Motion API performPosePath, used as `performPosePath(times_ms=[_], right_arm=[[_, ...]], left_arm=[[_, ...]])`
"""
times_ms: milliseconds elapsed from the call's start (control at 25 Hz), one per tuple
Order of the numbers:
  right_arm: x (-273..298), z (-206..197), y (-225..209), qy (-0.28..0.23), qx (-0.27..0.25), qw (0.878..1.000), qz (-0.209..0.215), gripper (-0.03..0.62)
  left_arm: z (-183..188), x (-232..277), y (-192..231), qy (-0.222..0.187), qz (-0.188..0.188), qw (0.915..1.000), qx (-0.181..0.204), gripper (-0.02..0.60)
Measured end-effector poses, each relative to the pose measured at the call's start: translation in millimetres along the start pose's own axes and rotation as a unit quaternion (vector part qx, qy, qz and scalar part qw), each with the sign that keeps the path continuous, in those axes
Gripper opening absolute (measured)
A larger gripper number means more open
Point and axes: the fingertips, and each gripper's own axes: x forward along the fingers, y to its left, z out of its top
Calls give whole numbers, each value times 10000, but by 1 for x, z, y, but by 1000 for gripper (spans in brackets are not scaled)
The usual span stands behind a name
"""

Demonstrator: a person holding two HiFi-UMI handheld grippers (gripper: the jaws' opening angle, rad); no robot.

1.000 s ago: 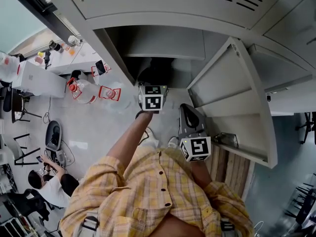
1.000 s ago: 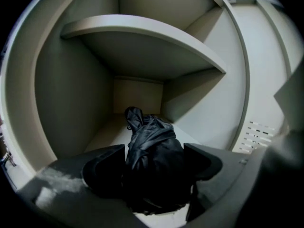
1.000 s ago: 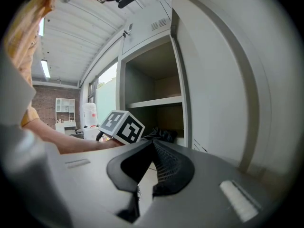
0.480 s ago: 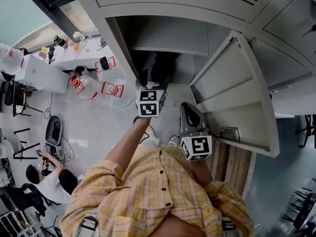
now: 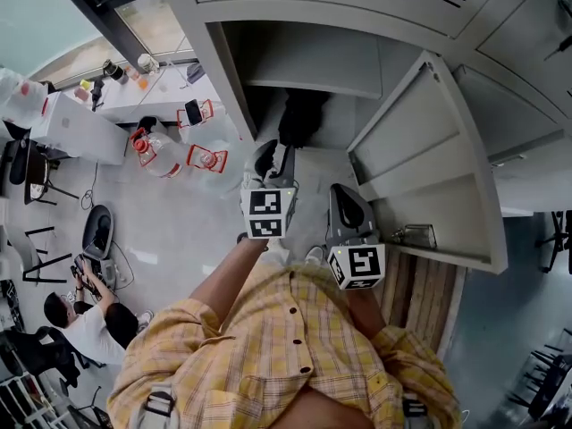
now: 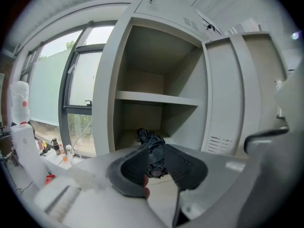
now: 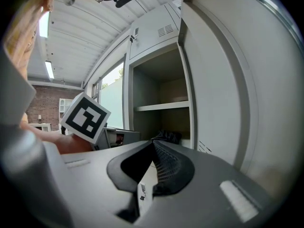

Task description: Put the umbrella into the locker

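Note:
The black folded umbrella [image 5: 302, 119] lies on the floor of the grey locker's [image 5: 304, 61] lower compartment, under the shelf [image 6: 156, 99]. My left gripper [image 5: 273, 155] hangs in front of the opening, apart from the umbrella. Its jaws are closing with a narrow gap still between them and nothing held. In the left gripper view the umbrella [image 6: 151, 144] shows through that gap, farther back inside. My right gripper [image 5: 344, 199] stays lower, beside the open door [image 5: 420, 150], with its jaws together and empty. The right gripper view shows the umbrella [image 7: 167, 136] in the compartment too.
The locker door [image 6: 237, 94] stands swung out to the right. Water jugs with red handles [image 5: 156, 155] and a white table [image 5: 134, 96] stand to the left by the window. A person [image 5: 85, 329] sits on the floor at lower left. A wooden pallet [image 5: 416, 302] lies under the door.
My left gripper has drawn back out of the locker opening toward the body, leaving the umbrella inside. The right gripper has stayed where it was.

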Motion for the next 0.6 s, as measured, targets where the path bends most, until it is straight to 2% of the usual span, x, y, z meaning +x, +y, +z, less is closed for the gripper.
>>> performPosePath(times_ms=[200,600], right_arm=[[0,3,2,-43,11,10000,13,-2],[-1,5,2,-97,84,9999,15,-2]], left_arm=[[-1,-19,-2,-109,-22,9999,-108,3],[-9,-47,-14,-207,-181,9995,-141,0]])
